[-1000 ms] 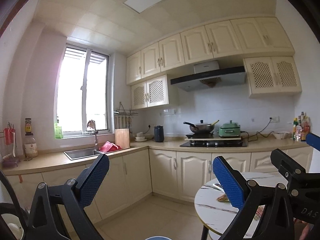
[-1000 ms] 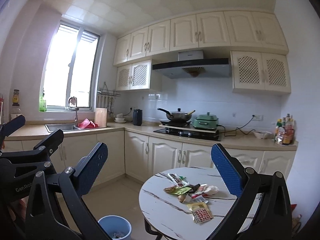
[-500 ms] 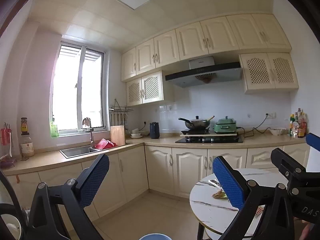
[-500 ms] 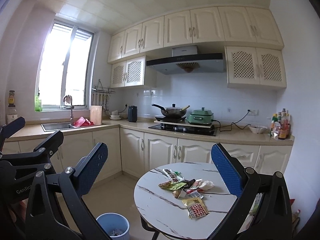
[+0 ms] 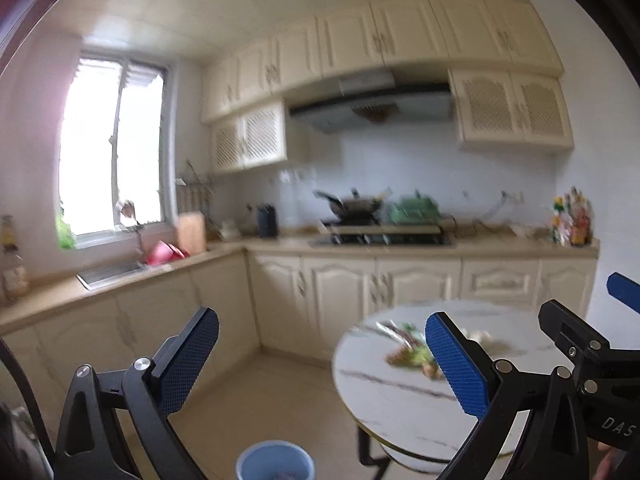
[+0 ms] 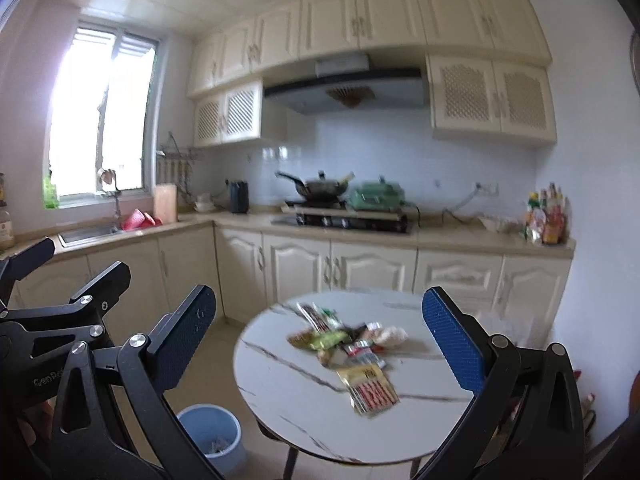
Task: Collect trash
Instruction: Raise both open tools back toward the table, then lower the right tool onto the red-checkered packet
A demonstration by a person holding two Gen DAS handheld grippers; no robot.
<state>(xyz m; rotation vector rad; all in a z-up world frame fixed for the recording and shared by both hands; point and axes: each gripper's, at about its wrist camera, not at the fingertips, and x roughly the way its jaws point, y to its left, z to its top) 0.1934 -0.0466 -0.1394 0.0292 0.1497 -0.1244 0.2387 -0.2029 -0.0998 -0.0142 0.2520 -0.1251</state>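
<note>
Approach step: both grippers, left (image 5: 320,364) and right (image 6: 320,344), spread wide, empty, above floor. Snack wrappers (image 6: 348,344) heaped on round marble table (image 6: 288,396); blue bin (image 6: 212,436) beside it. Next: lower onto wrapper, pinch.

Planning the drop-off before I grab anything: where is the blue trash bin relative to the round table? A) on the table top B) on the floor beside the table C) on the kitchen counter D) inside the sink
B: in the right wrist view the blue trash bin stands on the floor, left of the round table with the wrappers.
</note>
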